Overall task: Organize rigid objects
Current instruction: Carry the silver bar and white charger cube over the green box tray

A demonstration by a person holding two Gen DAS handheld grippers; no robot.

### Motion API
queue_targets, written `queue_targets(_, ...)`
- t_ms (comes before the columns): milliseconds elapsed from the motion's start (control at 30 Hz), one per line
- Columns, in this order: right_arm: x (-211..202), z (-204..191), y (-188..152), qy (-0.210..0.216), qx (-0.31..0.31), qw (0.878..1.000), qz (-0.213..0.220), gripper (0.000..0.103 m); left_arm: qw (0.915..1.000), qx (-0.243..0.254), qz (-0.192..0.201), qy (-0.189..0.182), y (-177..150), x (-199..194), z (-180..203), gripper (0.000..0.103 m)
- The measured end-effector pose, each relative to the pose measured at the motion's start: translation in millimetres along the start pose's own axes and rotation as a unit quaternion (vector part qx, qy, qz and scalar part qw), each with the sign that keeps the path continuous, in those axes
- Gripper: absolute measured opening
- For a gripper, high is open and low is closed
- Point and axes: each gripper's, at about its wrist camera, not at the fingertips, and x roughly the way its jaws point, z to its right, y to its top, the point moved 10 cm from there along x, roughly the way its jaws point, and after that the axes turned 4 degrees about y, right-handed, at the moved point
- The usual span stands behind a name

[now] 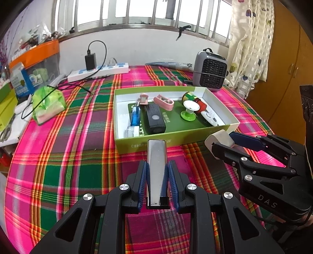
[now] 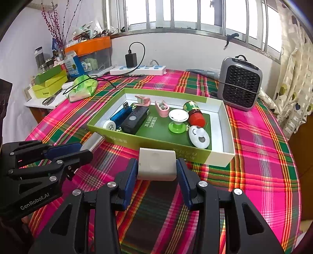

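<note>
Plaid tablecloth (image 1: 78,156); silver lighter (image 1: 156,170) pointing boxward (image 1: 176,136)

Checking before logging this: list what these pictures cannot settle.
- Silver metal piece, left wrist view: the left claw covers its sides.
- White block, right wrist view: its underside is hidden in the right claw.
- Green box front lettering: too small in both views.

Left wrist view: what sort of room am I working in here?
Most likely a lived-in home room, perhaps a bedroom. A plaid cloth covers the work surface, a barred window with a patterned curtain sits behind, and a wooden wardrobe stands at right.
</note>
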Motion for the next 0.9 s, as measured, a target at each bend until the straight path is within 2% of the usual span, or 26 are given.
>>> queue_targets(567,-9.6,13.0,14.3,-0.01,0.002,1.0,0.015,0.042,0.9998,0.011,0.016,-0.006,25.4,-3.5,9.2,0.022)
queue_targets(900,-4.8,25.1,23.9,-0.017,0.003,1.0,0.015,0.042,0.9998,0.01,0.016,-0.009,43.0,8.0,8.7,0.022)
